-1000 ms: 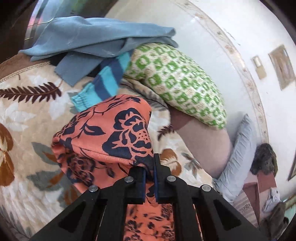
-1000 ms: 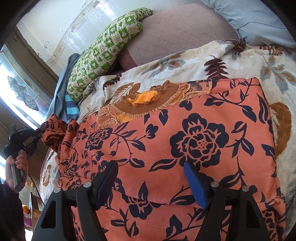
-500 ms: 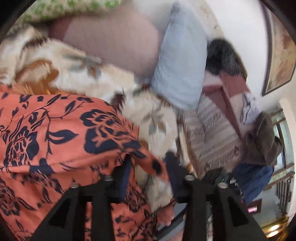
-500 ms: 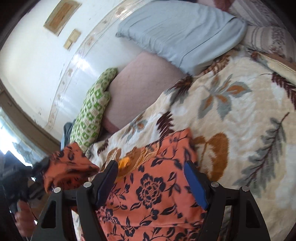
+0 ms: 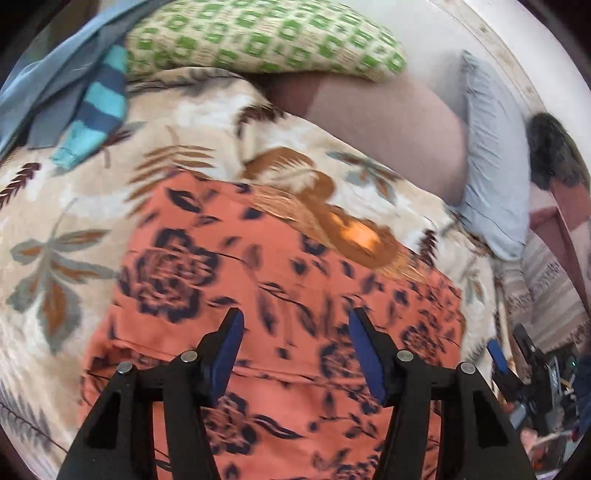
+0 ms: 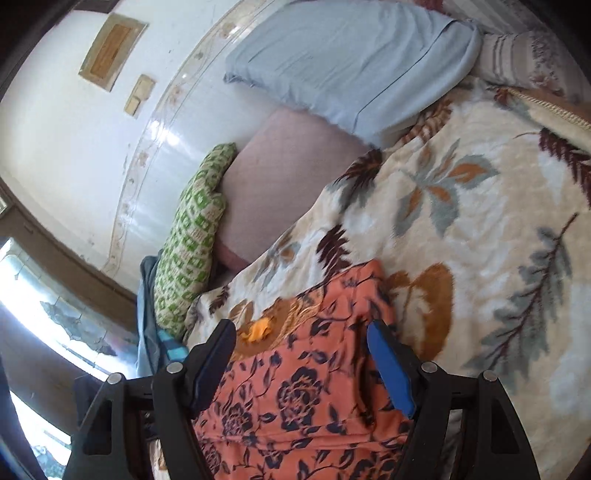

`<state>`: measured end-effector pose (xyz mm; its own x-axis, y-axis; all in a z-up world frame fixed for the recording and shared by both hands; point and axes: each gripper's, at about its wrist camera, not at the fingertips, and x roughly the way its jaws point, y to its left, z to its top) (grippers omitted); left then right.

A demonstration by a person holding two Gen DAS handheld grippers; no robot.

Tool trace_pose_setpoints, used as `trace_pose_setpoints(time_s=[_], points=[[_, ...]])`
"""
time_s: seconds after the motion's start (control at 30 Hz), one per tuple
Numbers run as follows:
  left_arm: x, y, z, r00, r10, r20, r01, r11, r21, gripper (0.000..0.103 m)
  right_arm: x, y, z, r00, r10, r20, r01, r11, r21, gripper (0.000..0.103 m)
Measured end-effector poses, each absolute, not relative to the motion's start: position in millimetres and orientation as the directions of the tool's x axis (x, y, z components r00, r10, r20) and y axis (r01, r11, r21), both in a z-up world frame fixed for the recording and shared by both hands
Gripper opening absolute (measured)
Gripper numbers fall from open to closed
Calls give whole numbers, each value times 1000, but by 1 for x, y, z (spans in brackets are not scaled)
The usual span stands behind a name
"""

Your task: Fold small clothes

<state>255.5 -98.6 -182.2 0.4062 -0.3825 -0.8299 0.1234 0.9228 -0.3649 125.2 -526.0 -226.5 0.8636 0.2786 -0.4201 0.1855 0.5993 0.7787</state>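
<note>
Orange floral garment (image 5: 280,295), navy rose print, lying flat on the leaf-patterned cream blanket (image 5: 55,229), a brown embroidered neckline with an orange patch (image 5: 354,236) at its far edge toward one o'clock. Left gripper (image 5: 295,332) above the cloth, jaws opening with nothing pinched between the blue pads; right gripper (image 6: 301,343) spread wide over the garment's corner, also pinching nothing. Beyond, at twelve o'clock: green checked pillow (image 5: 266,33), mauve cushion (image 5: 388,125), pale blue pillow (image 6: 351,59); striped teal sock (image 5: 96,107) at ten o'clock.

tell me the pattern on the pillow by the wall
Green squares on cream pillow, clearest in the left wrist view.
</note>
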Motion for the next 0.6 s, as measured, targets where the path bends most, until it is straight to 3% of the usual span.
trace_pose_setpoints(time_s=[0.13, 0.23, 0.27, 0.33, 0.47, 0.53, 0.6], points=[[272, -67, -221, 391, -293, -873, 58, 954, -294, 60, 151, -500, -243, 804, 378, -458, 176, 584, 792, 77], [273, -64, -253, 364, -226, -903, 65, 974, -218, 59, 168, -495, -282, 684, 369, -629, 353, 587, 728, 76], [271, -65, -251, 387, -216, -897, 88, 976, -197, 59, 171, -495, -294, 650, 369, -665, 397, 582, 710, 66], [268, -65, -248, 378, -212, -901, 102, 977, -187, 59, 168, -501, -294, 666, 368, -649, 396, 563, 725, 62], [256, -58, -223, 455, -278, -846, 123, 961, -249, 60, 163, -496, -275, 719, 322, -615, 329, 622, 711, 63], [254, -62, -225, 472, -212, -856, 136, 976, -168, 64, 169, -489, -271, 712, 369, -598, 280, 632, 723, 63], [262, -59, -252, 344, -127, -930, 102, 990, -97, 65, 178, -481, -287, 629, 372, -683, 340, 659, 671, 62]])
